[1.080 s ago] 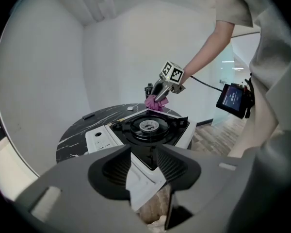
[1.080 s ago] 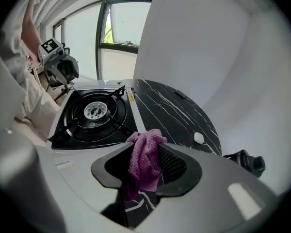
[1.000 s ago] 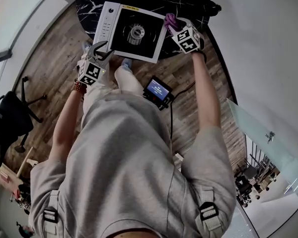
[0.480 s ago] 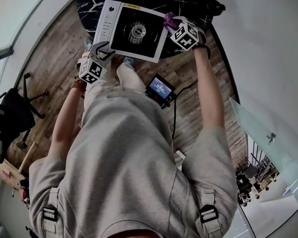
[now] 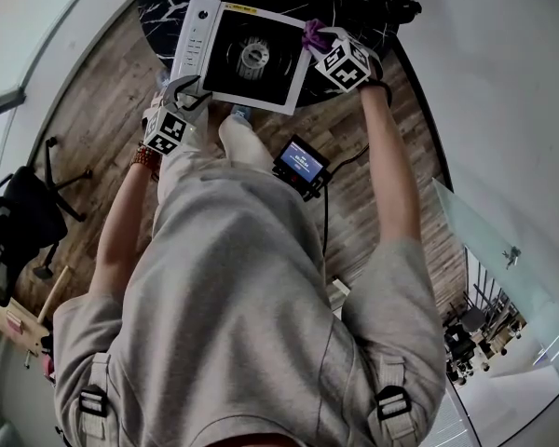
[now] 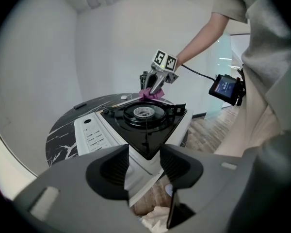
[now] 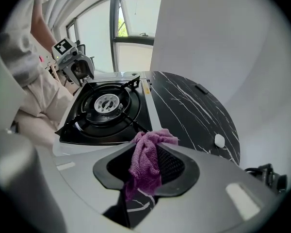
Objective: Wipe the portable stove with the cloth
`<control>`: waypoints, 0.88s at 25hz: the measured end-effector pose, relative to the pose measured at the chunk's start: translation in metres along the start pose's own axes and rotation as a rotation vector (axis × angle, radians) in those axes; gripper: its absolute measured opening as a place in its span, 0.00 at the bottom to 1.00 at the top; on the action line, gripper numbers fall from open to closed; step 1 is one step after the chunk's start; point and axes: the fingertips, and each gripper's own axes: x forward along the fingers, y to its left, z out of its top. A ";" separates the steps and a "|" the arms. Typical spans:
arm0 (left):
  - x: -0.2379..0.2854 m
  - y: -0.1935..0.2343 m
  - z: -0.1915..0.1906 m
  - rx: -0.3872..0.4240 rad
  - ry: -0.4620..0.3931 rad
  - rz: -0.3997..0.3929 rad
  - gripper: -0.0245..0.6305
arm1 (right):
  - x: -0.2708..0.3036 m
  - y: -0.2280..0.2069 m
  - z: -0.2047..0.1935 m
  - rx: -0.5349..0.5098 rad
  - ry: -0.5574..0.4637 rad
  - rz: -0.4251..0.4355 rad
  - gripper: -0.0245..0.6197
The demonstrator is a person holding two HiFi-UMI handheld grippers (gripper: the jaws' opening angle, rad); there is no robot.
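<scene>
The portable stove [image 5: 252,54] is white with a black top and a round burner, and stands at the near edge of a black marble table. My right gripper [image 5: 319,40] is at the stove's far right edge. Its jaws are closing on a bunched purple cloth [image 7: 145,159] that hangs between them. From the left gripper view the cloth [image 6: 150,93] rests by the stove's [image 6: 145,118] back corner. My left gripper [image 5: 188,87] is at the stove's near left corner, open, with the white corner showing in the gap between its jaws [image 6: 144,152].
The round marble table [image 7: 194,106] carries a small white object [image 7: 219,140] and a dark flat item [image 7: 201,89]. A screen device [image 5: 300,168] on a cable hangs by the person's legs over the wooden floor. An office chair [image 5: 23,222] stands at the left.
The right gripper has tilted slightly and crept along the stove's right edge with the cloth. The left gripper has stayed at the near corner.
</scene>
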 end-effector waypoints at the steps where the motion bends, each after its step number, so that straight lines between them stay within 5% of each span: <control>1: 0.001 -0.001 0.000 0.005 0.002 0.001 0.32 | 0.000 0.001 0.000 0.004 0.000 0.002 0.25; 22: 0.005 -0.002 -0.002 0.036 0.013 -0.005 0.30 | -0.005 0.025 -0.010 0.074 -0.002 0.064 0.23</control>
